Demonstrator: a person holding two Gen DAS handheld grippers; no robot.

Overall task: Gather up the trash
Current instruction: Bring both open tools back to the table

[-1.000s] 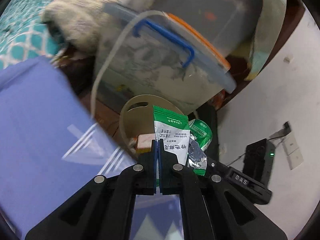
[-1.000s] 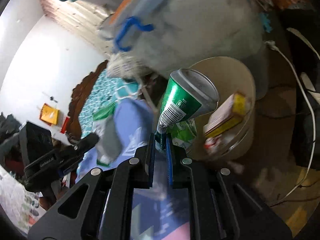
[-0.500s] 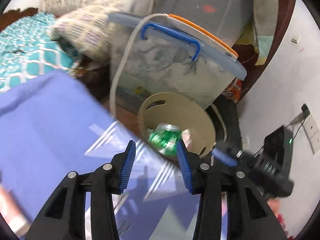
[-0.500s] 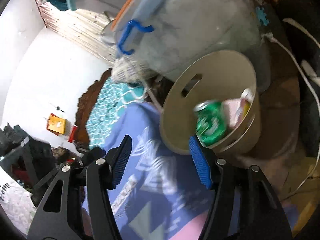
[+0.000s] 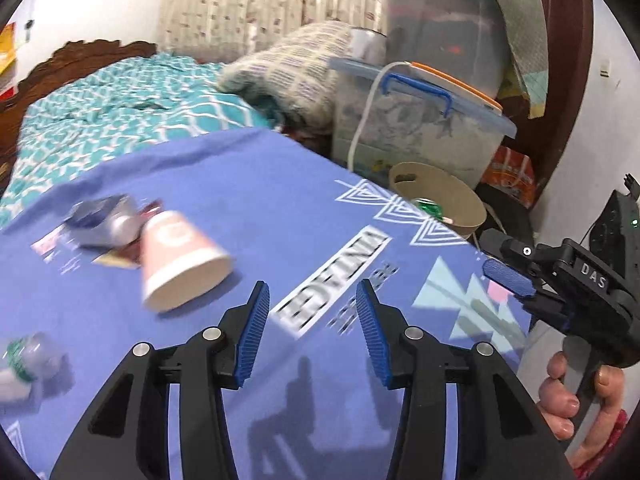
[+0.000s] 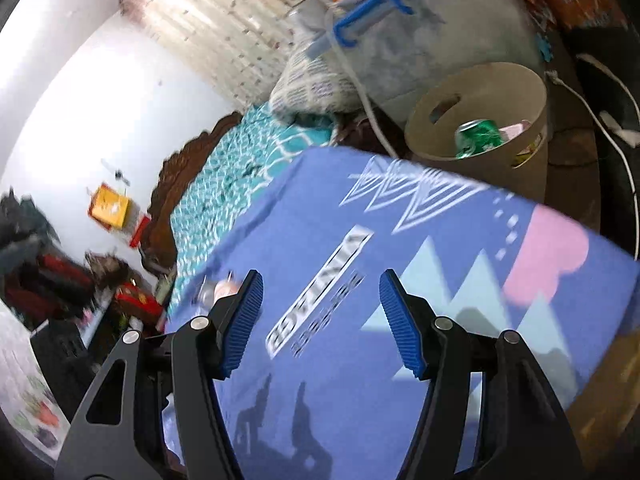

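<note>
Left wrist view: left tool point(image 5: 312, 328) and right tool point(image 6: 320, 320) both released, empty; paper cup point(image 5: 182, 268) lies tipped mid-desk, awaiting the bin point(image 6: 480, 120) beyond the far edge.

Left tool point(image 5: 312, 334), right tool point(image 6: 320, 324): black frames, ribbed blue pads, silver screws.

Two handheld grippers, left gripper point(image 5: 312, 330) and right gripper point(image 6: 321, 322). One tan waste bin point(image 6: 478, 160) holding one green can point(image 6: 478, 132). On the blue cloth point(image 5: 260, 208): one pink paper cup point(image 5: 182, 258), one crushed plastic bottle point(image 5: 30, 356), one silver wrapper point(image 5: 104, 222). Two stacked storage boxes point(image 5: 416, 116).
</note>
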